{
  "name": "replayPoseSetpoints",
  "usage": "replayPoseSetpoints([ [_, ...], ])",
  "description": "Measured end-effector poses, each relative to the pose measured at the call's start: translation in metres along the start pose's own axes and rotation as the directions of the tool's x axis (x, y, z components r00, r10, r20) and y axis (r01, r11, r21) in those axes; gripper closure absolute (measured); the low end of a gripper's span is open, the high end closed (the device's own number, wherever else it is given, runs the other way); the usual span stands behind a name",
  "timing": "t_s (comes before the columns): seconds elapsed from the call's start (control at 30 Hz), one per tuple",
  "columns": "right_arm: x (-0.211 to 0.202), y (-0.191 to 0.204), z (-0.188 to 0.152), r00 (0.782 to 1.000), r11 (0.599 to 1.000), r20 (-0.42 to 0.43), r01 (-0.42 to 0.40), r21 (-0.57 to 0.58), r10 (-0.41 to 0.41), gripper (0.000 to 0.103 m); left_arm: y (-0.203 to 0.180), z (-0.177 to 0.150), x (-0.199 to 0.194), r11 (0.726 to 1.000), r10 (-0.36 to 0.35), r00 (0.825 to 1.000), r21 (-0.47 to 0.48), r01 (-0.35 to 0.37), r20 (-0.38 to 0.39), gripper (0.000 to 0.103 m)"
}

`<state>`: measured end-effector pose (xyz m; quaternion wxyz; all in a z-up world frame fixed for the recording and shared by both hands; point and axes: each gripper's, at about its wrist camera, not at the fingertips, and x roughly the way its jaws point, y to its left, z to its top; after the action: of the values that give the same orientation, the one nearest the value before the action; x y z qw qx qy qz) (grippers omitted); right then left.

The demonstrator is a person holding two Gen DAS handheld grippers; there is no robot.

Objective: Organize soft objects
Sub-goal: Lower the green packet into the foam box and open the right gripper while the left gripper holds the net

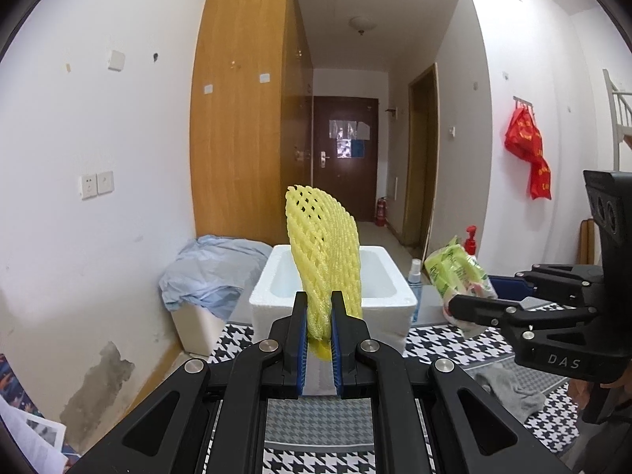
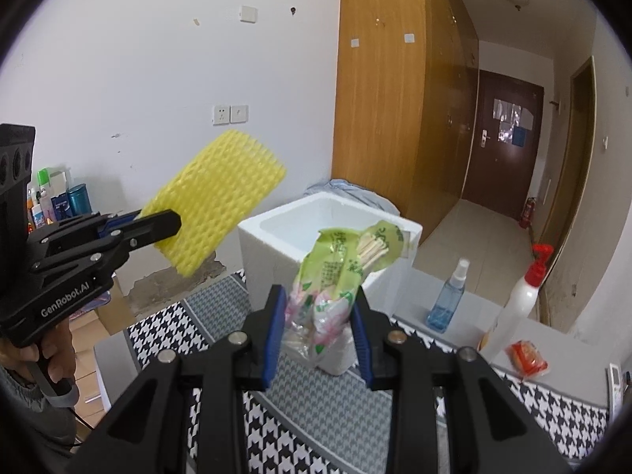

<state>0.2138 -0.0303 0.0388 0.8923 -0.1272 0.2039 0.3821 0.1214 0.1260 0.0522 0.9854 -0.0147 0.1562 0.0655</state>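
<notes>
My left gripper is shut on a yellow foam net sleeve, held upright in the air in front of a white foam box. The sleeve also shows in the right wrist view, with the left gripper clamped on its lower edge. My right gripper is shut on a green plastic bag of enoki mushrooms, held just in front of the foam box. The bag also shows in the left wrist view, pinched by the right gripper.
A houndstooth mat covers the table. On it lie a grey cloth, a blue spray bottle, a white pump bottle and a red packet. A blue sheet drapes a bin behind the box.
</notes>
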Motion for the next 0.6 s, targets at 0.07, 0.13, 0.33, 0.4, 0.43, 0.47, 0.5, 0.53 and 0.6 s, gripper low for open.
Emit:
replayPoseSetpoints([
  [0.07, 0.004, -0.001, 0.003, 1.0, 1.0, -0.002, 0.01, -0.013, -0.01, 0.066, 0.001, 0.001, 0.004, 1.0, 0.004, 1.0, 0.003, -0.004, -0.002, 0.092],
  [0.13, 0.007, -0.003, 0.005, 1.0, 1.0, -0.005, 0.011, -0.007, -0.011, 0.066, 0.001, 0.003, 0.01, 1.0, 0.006, 1.0, -0.001, -0.006, -0.001, 0.092],
  [0.33, 0.016, -0.007, 0.013, 1.0, 1.0, -0.001, 0.011, -0.015, -0.011, 0.066, 0.003, 0.009, 0.022, 1.0, 0.015, 1.0, 0.002, -0.015, -0.004, 0.092],
  [0.4, 0.018, -0.009, 0.015, 1.0, 1.0, 0.003, 0.014, -0.017, -0.014, 0.066, 0.004, 0.011, 0.025, 1.0, 0.014, 1.0, -0.002, -0.014, -0.003, 0.092],
  [0.43, 0.02, -0.01, 0.016, 1.0, 1.0, 0.004, 0.016, -0.019, -0.016, 0.066, 0.005, 0.012, 0.027, 1.0, 0.015, 1.0, -0.003, -0.015, -0.003, 0.092],
  [0.47, 0.022, -0.01, 0.016, 1.0, 1.0, 0.004, 0.017, -0.018, -0.017, 0.066, 0.006, 0.013, 0.029, 1.0, 0.016, 1.0, -0.003, -0.016, -0.003, 0.092],
  [0.5, 0.024, -0.012, 0.018, 1.0, 1.0, 0.002, 0.015, -0.017, -0.015, 0.066, 0.007, 0.014, 0.03, 1.0, 0.018, 1.0, -0.003, -0.018, -0.002, 0.092],
  [0.53, 0.026, -0.013, 0.019, 1.0, 1.0, 0.001, 0.012, -0.017, -0.012, 0.066, 0.007, 0.015, 0.032, 1.0, 0.018, 1.0, -0.003, -0.018, -0.002, 0.092],
  [0.6, 0.029, -0.015, 0.021, 1.0, 1.0, 0.0, 0.014, -0.022, -0.014, 0.066, 0.007, 0.016, 0.037, 1.0, 0.022, 1.0, 0.001, -0.022, -0.003, 0.092],
])
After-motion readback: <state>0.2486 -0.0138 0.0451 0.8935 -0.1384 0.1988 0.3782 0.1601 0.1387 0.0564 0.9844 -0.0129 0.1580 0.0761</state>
